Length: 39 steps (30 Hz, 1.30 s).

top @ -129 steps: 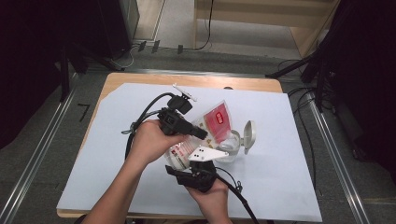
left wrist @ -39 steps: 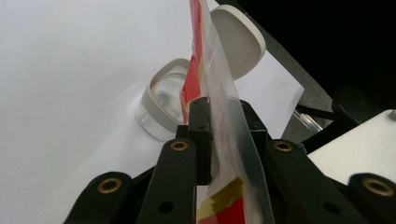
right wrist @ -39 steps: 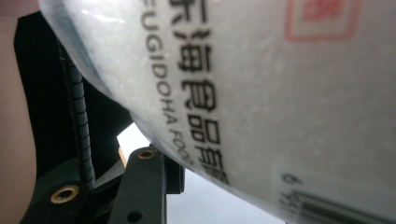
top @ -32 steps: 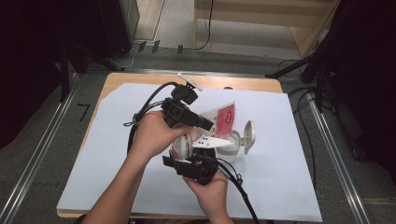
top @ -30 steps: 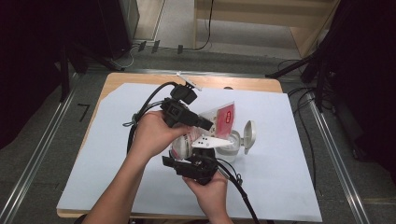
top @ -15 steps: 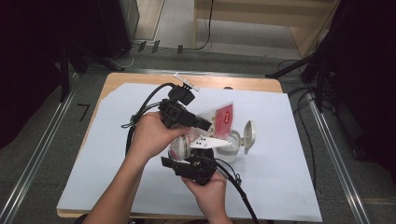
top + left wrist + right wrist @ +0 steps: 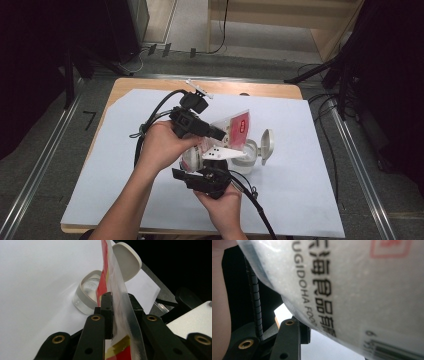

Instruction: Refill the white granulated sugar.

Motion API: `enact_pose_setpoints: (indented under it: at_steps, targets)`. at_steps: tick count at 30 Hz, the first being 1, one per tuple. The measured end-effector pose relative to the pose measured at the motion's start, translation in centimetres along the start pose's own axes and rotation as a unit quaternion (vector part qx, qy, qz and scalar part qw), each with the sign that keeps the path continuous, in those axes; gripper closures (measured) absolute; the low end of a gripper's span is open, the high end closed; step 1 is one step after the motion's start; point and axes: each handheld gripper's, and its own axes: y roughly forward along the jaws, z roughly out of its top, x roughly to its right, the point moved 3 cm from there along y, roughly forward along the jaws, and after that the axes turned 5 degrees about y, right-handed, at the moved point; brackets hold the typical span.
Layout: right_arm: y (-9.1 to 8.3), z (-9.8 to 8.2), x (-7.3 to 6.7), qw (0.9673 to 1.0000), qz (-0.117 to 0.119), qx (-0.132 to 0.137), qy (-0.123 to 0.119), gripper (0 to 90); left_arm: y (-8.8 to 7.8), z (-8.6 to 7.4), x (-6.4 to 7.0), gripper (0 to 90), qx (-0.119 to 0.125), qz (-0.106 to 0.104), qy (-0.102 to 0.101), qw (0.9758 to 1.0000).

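Note:
A clear plastic bag [image 7: 239, 125] with a red label and white grains is held up over the table, tilted toward a clear container [image 7: 248, 154] with a white rim. The container's hinged lid [image 7: 267, 145] stands open. My left gripper [image 7: 220, 134] is shut on the bag's flat top edge [image 7: 113, 272], with both pads pinching the film. The container [image 7: 86, 293] and its lid [image 7: 126, 260] lie beyond the jaws. My right gripper [image 7: 200, 162] grips the bag's full lower part from below. In the right gripper view the printed bag [image 7: 352, 290] presses against the one jaw that shows.
A white sheet [image 7: 110, 165] covers the wooden table [image 7: 260, 90]. Black cables [image 7: 150, 117] loop from the left gripper, and another cable [image 7: 255, 205] trails from the right one toward the near edge. Metal rails run along both sides of the table.
Since the oldest frame both hands have shifted slightly toward the far side with the bag. Over the last second nothing has visibly moved.

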Motion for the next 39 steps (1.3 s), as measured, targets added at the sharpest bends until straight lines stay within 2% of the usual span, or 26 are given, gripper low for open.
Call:
enact_pose_setpoints:
  at_steps: [14, 21, 39]
  targets:
    - [0.04, -0.08, -0.16, 1.0, -0.003, -0.003, -0.009, 62.6, -0.08, -0.09, 0.0, 80.4, -0.002, -0.003, -0.004, 1.0]
    - [0.14, -0.08, -0.2, 1.0, 0.001, -0.001, -0.007, 62.8, -0.16, -0.13, 0.08, 80.3, -0.004, 0.004, -0.001, 1.0]
    - [0.18, -0.18, -0.24, 1.0, 0.002, -0.007, -0.005, 62.8, -0.01, -0.24, -0.14, 80.2, -0.008, -0.001, -0.005, 1.0]
